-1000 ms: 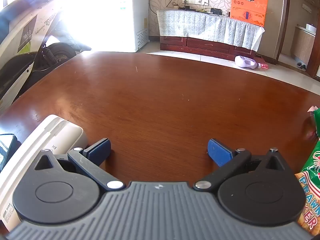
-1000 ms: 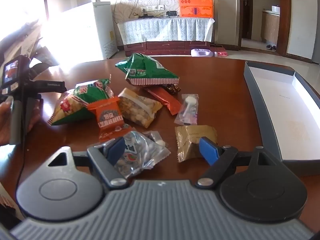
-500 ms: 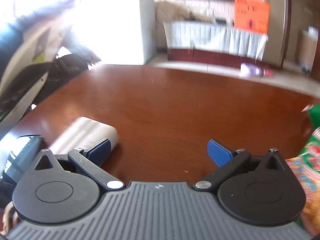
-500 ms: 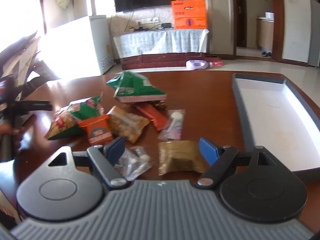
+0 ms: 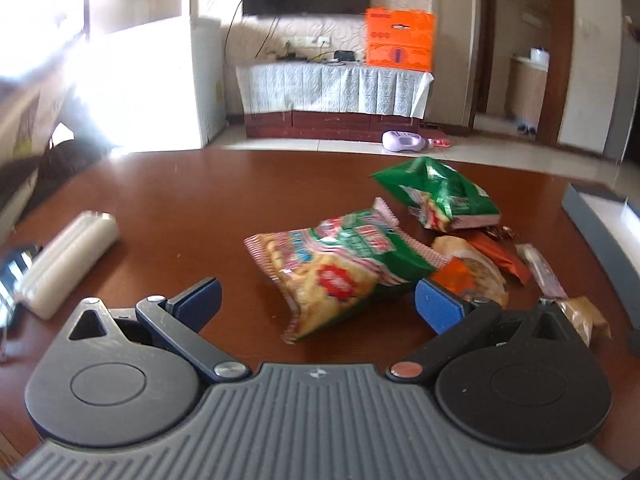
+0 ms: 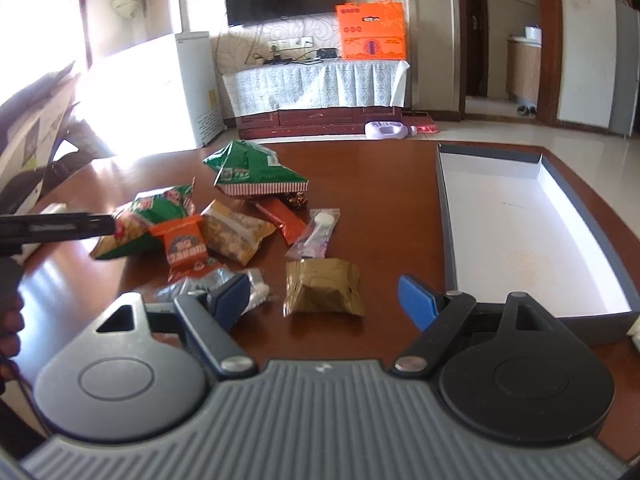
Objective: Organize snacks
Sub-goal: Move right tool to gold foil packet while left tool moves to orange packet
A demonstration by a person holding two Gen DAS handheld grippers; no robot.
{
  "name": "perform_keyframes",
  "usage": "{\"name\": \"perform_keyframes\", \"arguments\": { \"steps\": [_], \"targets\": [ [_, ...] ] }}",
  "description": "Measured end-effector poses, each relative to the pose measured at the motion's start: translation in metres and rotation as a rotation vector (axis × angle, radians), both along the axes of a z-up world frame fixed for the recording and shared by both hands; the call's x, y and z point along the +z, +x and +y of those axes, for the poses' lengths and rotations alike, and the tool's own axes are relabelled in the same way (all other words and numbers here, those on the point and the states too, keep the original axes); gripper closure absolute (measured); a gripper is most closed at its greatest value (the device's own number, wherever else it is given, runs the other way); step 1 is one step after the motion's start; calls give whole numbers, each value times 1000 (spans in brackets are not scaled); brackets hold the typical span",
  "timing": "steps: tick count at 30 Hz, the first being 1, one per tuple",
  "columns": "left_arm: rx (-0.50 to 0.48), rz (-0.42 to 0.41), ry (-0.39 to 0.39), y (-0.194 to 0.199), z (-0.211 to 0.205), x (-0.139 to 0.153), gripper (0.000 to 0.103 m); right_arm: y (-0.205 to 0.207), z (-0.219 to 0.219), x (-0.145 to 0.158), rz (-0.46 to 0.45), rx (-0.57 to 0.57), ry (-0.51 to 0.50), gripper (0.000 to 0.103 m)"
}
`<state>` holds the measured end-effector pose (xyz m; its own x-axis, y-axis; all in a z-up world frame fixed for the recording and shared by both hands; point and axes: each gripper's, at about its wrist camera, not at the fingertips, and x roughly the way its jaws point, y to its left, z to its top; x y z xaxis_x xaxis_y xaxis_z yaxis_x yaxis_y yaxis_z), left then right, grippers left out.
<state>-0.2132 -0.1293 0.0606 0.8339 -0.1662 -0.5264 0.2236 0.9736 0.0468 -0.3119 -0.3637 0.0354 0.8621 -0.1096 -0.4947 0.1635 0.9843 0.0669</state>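
Several snack packets lie in a heap on the brown table. A prawn cracker bag lies just ahead of my open left gripper, between the lines of its fingers. A green bag sits farther back, also in the right wrist view as the green bag. My right gripper stands open, low over a gold packet. Around it lie an orange packet, a nut packet, a silvery packet and a clear candy packet.
An empty dark-rimmed shallow box with a white floor lies at the right of the table. A white oblong device lies at the left. A hand holds the other gripper at the left edge of the right wrist view.
My left gripper has swung right, so the snack heap has come into its view. My right gripper has pulled back and risen; the gold packet now lies between its fingers' lines.
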Motion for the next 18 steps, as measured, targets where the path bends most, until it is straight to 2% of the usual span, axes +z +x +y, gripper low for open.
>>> {"name": "perform_keyframes", "arguments": {
  "steps": [2,4,7,11,18],
  "targets": [
    [-24,-7,1,-7,-14,4,0,-8,-1,0,7,16,-6,20],
    [-29,16,-40,-4,-17,9,0,-15,-2,0,10,34,-15,20],
    [-31,54,-82,2,-17,0,0,-22,-4,1,11,45,-34,20],
    [-75,72,-40,4,-22,-6,0,-30,-10,3,19,43,-16,20],
    [-73,85,-34,6,-23,-13,0,-26,-5,2,27,71,-3,20]
  ]
}}
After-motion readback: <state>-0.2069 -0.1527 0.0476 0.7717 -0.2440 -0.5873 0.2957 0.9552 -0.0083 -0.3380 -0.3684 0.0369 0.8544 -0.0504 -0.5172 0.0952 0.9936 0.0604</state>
